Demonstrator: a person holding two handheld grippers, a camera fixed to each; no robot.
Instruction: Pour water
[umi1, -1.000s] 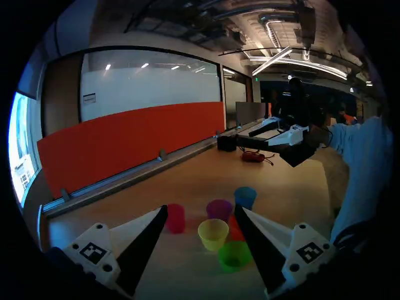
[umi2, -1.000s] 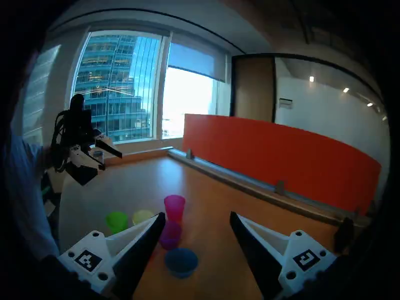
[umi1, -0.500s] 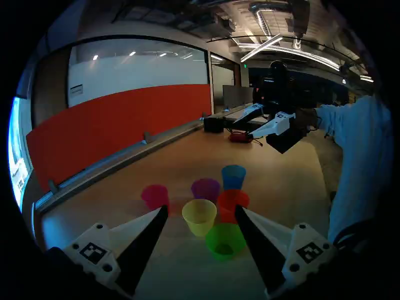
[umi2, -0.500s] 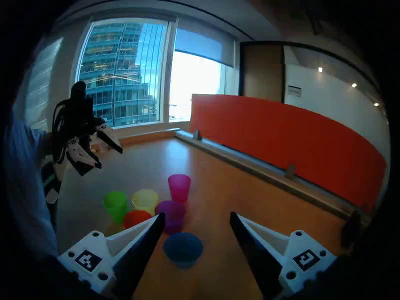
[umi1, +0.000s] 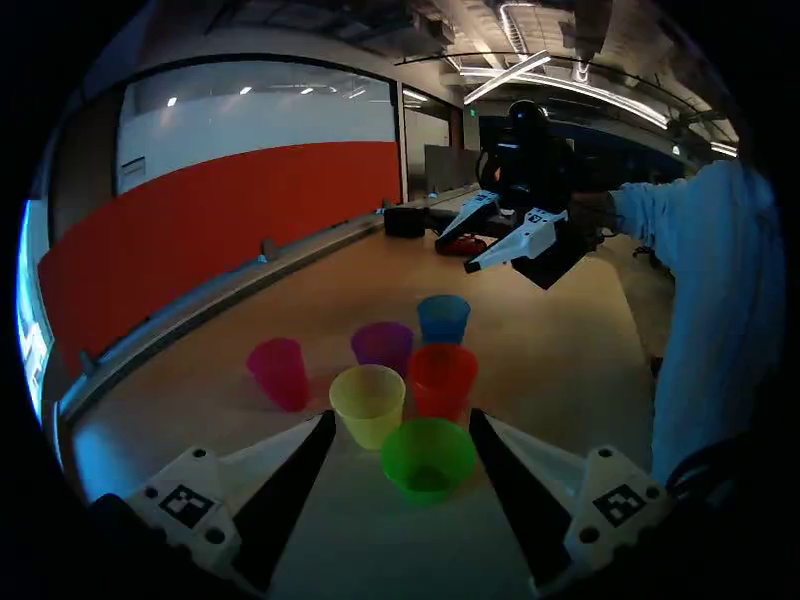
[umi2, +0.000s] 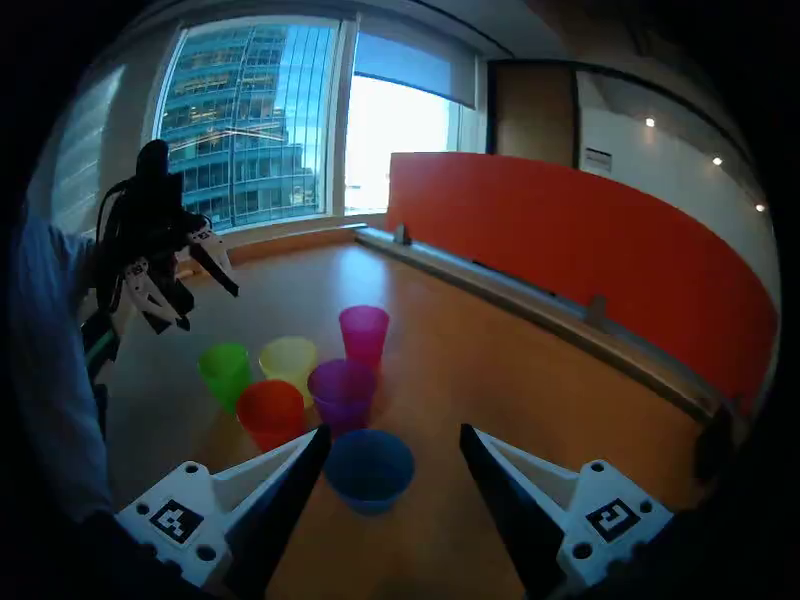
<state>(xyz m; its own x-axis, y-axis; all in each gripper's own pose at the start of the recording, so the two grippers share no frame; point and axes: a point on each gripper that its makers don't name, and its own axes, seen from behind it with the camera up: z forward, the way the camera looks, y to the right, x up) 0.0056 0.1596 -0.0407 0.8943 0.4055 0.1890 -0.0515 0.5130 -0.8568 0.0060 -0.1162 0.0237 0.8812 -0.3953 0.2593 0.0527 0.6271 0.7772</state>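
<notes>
Plastic cups in six colours stand clustered upright on the wooden counter; green cup nearest the left gripper, blue cup nearest the right gripper; both jaws spread, pinching nothing

Six cups stand close together on the table, right in front of the left gripper. The nearest cup sits between its two spread fingers. Behind it stand two more side by side, the left middle cup and the right middle cup. Further back are the back left cup and the farthest cup. The side cup stands off to the left. The right gripper hangs above the table, past the cups and to the right. The farthest cup sits between that gripper's spread fingers.
</notes>
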